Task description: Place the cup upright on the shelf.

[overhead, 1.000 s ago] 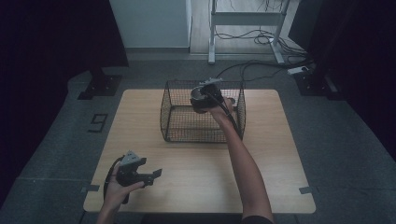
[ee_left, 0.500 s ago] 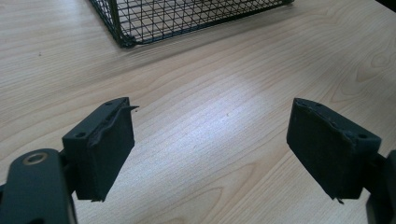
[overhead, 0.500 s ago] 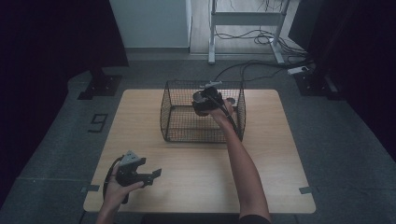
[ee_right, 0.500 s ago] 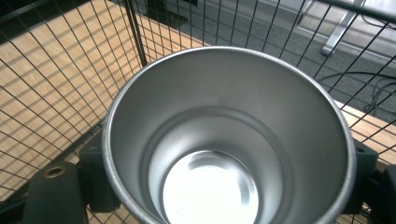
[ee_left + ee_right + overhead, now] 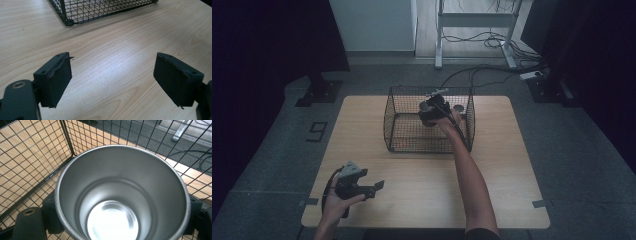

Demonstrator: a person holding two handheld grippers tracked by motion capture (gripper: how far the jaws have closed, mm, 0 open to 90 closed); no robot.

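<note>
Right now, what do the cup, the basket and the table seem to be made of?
The cup looks like metal, likely steel, with a brushed grey finish; its bottom shines brightly. The basket seems to be thin wire in a square grid, coated or painted black. The table shows pale wood grain with a smooth matte finish; it could be solid wood or laminate.

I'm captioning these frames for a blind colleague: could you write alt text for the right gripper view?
A shiny metal cup, open mouth toward the camera and empty, is clamped between the two black jaws of the right gripper. Around it is the black wire basket, with the wooden table visible through the mesh.
</note>
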